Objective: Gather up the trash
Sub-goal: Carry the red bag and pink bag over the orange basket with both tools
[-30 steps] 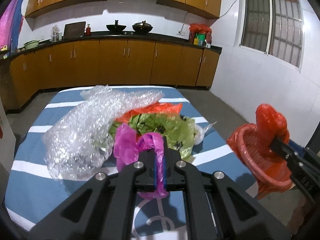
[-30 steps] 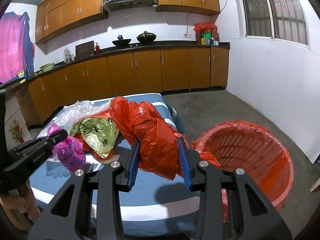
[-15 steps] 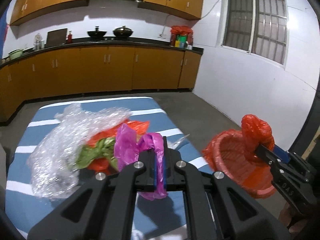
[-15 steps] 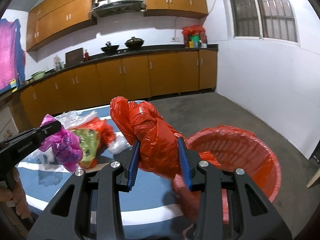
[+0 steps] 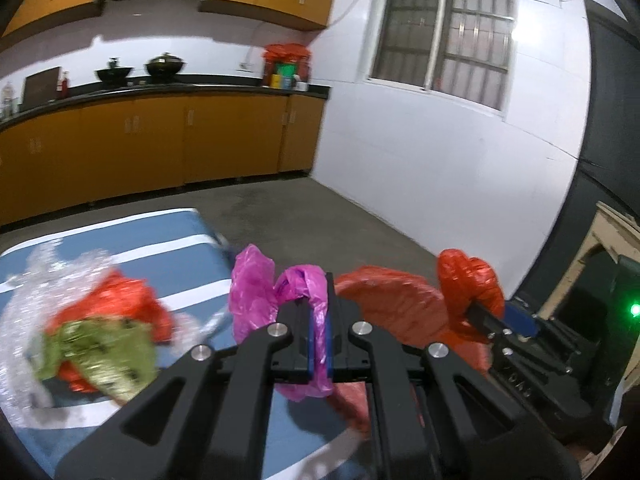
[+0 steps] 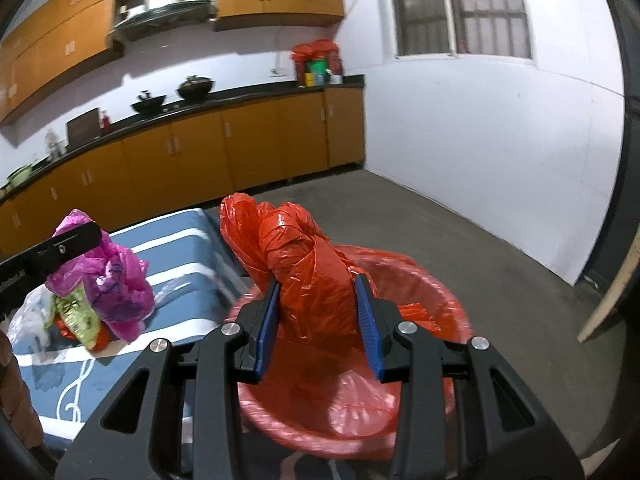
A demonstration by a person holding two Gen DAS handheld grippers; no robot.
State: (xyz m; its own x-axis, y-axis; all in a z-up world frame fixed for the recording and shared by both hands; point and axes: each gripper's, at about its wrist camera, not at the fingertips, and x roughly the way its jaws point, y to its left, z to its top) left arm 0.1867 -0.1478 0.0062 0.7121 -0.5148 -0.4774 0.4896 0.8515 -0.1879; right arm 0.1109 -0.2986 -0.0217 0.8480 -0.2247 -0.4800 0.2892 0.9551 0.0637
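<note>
We are carrying trash to the bin. Our left gripper (image 5: pixel 319 322) is squeezed tight on a pink plastic bag (image 5: pixel 256 280). The thin bag is pinched between the blue pads and hangs out above and below them. Our right gripper (image 6: pixel 319 320) is clamped on a red plastic bag (image 6: pixel 304 264), a fat scrunched bundle that fills the gap between its pads.

The red bin (image 6: pixel 420 300) stands on the floor just beside the table (image 6: pixel 180 248) with the blue and white striped cloth. It has a red liner inside. In the right wrist view the red bag is held right over the open bin. In the left wrist view the pink bag is near the bin, about over the edge of the table and the bin's near rim.

More trash lies on the table: a green bag (image 5: pixel 108 348), another red bag (image 5: pixel 116 304) and some bubble wrap (image 5: pixel 32 288). So we think the job is only partly done.

Next, we think the right gripper needs to let go so the red bag falls into the bin. The left one needs to go a bit further over the bin first, then let go too. The bags are light and floppy, so one may cling to a pad. After that we go back for the pile.
</note>
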